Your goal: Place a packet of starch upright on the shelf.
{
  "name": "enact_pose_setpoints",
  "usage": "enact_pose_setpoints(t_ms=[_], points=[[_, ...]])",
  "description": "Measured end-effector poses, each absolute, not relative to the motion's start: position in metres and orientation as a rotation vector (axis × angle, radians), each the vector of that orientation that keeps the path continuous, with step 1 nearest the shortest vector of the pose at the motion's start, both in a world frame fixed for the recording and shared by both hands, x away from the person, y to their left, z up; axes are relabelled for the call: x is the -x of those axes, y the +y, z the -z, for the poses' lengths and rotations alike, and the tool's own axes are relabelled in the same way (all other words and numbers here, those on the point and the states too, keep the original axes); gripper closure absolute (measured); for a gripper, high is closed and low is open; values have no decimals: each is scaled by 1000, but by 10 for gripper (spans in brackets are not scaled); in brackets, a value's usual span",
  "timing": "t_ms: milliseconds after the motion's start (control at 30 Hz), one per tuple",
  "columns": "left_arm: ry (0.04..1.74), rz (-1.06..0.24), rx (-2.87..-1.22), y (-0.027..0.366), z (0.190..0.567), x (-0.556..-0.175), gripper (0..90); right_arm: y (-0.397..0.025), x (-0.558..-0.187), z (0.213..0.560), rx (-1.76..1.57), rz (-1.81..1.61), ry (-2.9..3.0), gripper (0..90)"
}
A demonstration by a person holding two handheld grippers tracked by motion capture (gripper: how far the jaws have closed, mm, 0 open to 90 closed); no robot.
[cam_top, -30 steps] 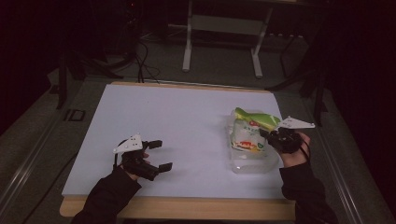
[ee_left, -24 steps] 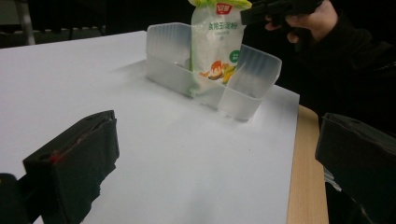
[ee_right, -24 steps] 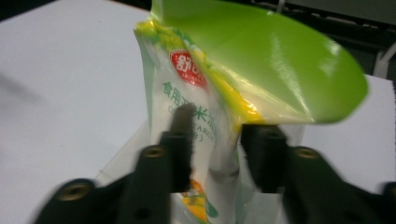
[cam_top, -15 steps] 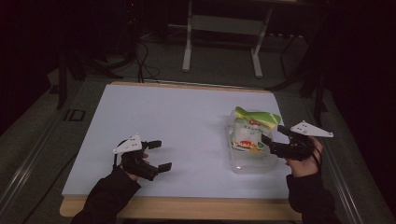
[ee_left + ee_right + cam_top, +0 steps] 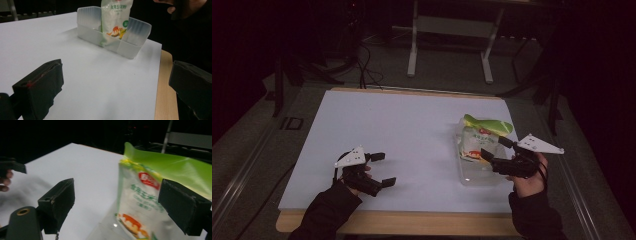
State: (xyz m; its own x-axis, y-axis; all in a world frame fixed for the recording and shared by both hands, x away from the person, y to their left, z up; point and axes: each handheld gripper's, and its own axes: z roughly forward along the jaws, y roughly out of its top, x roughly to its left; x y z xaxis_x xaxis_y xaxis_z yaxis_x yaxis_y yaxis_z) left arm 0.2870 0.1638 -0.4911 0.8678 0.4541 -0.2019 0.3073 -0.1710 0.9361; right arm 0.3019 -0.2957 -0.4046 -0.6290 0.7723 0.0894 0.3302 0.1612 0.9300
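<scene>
The snack pouch [image 5: 479,142] stood upright in the clear tub [image 5: 474,176] near the counter's [image 5: 402,125] right edge, probably propped by its walls, while the right gripper [image 5: 494,156] beside it and the left gripper [image 5: 382,170] near the front-left corner were released, holding nothing.

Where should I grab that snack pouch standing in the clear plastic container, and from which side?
Grip the snack pouch by its flat green top, which stands above the clear container walls. Probably come from the right gripper side, jaws closing across the thin faces; the lower body is boxed in by the walls.
</scene>
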Motion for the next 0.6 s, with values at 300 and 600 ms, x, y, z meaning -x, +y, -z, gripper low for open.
enact_pose_setpoints(t_ms=[300,600], points=[[584,-142,-1783,165,495,-287,1,-279,-294,423,-1001,-1462,2119,139],[575,-141,-1791,164,499,-286,1,-262,-279,436,-923,-1458,2179,138]])
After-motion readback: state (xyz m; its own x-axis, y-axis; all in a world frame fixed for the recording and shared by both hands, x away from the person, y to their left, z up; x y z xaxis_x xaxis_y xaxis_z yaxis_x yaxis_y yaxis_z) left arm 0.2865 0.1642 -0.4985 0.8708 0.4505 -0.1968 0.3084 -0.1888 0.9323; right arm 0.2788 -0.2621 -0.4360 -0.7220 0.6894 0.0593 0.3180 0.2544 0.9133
